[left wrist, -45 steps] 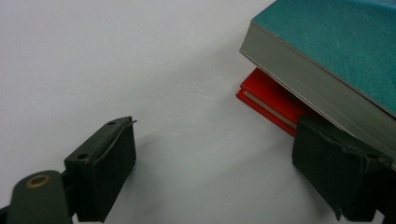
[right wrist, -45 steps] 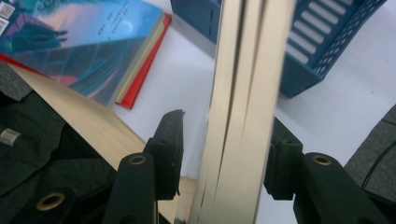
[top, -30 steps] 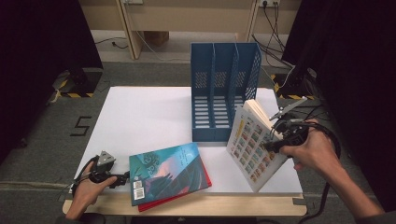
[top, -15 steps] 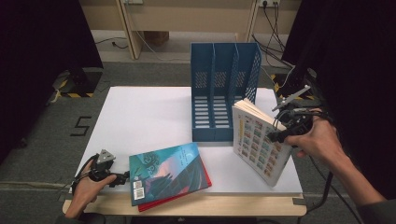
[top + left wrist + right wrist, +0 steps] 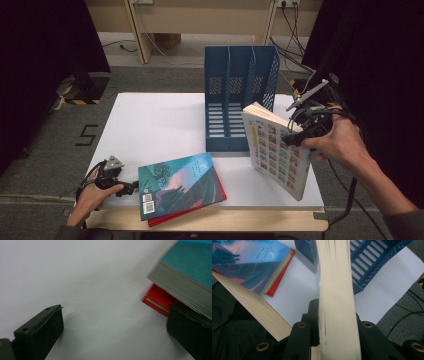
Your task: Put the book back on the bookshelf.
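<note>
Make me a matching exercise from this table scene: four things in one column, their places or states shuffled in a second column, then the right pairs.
Things
1. blue plastic three-slot file rack
2. thick paperback book with a grid of small pictures on its cover
3. teal-covered book
4. thin red book

Places or states
A. lies flat on top of another book at the table's near edge
B. stands at the back of the white table, its slots empty
C. gripped upright by the right tongs
D. lies flat under another book, edges peeking out

Pairs: 1-B, 2-C, 3-A, 4-D
</note>
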